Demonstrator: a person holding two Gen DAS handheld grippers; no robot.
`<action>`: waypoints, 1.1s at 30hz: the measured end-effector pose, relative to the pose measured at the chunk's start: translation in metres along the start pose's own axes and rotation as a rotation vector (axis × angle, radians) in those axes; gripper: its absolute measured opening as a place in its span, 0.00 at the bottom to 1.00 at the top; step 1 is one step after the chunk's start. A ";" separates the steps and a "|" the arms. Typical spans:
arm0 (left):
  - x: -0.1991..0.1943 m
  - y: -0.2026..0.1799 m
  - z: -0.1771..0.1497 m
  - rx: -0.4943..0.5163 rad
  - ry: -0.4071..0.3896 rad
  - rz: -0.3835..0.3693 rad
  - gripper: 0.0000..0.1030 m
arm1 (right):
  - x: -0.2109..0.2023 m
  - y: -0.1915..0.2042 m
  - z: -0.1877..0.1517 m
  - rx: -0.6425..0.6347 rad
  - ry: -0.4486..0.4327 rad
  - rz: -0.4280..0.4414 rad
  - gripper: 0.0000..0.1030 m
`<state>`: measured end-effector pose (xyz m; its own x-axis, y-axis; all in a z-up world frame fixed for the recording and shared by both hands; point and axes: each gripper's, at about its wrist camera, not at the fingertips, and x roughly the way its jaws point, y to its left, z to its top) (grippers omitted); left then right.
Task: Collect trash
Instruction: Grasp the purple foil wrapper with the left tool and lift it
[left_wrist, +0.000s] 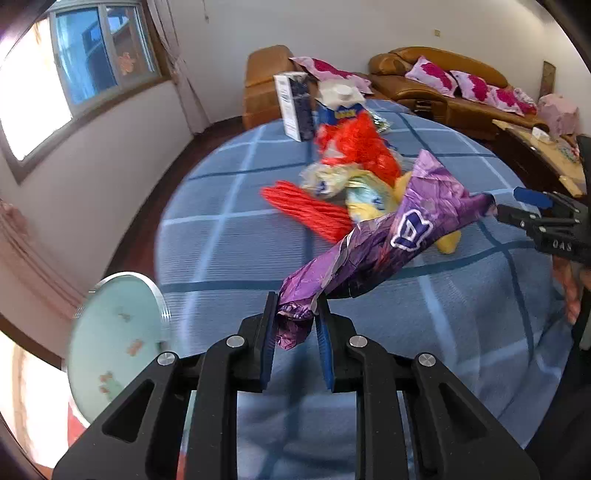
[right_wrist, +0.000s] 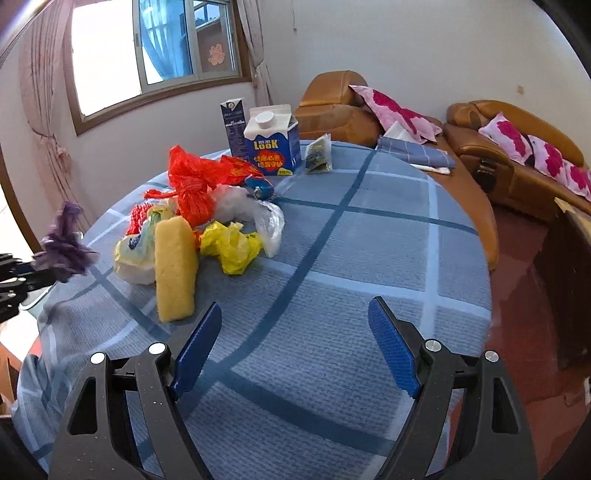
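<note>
Left gripper (left_wrist: 295, 314) pinching only the tail of the purple wrapper (left_wrist: 388, 236).
It may slip free over the table (right_wrist: 369, 258); right gripper (right_wrist: 295, 332) spread, empty.

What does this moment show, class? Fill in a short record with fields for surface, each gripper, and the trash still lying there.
Surface: round table under a blue checked cloth
Left gripper: shut on purple wrapper, lifted off the cloth
Right gripper: open, empty, over bare cloth
Trash left: yellow sponge, yellow crumpled bag, red plastic bag, clear bag
Standing at far edge: blue milk carton, dark tall carton
</note>
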<state>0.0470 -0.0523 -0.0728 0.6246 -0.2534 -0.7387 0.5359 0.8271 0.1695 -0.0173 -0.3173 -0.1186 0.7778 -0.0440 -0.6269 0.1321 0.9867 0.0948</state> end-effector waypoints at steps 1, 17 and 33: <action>-0.004 0.005 -0.001 -0.005 0.003 0.023 0.19 | 0.000 0.000 0.002 0.002 -0.001 0.000 0.78; 0.015 0.079 -0.016 -0.152 0.088 0.198 0.20 | 0.040 -0.002 0.064 0.076 0.002 0.024 0.64; 0.026 0.136 -0.036 -0.256 0.144 0.290 0.20 | 0.092 0.071 0.091 -0.016 0.126 0.204 0.23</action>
<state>0.1157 0.0711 -0.0929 0.6331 0.0661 -0.7713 0.1798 0.9565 0.2296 0.1197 -0.2655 -0.0986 0.7048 0.1756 -0.6873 -0.0306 0.9755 0.2179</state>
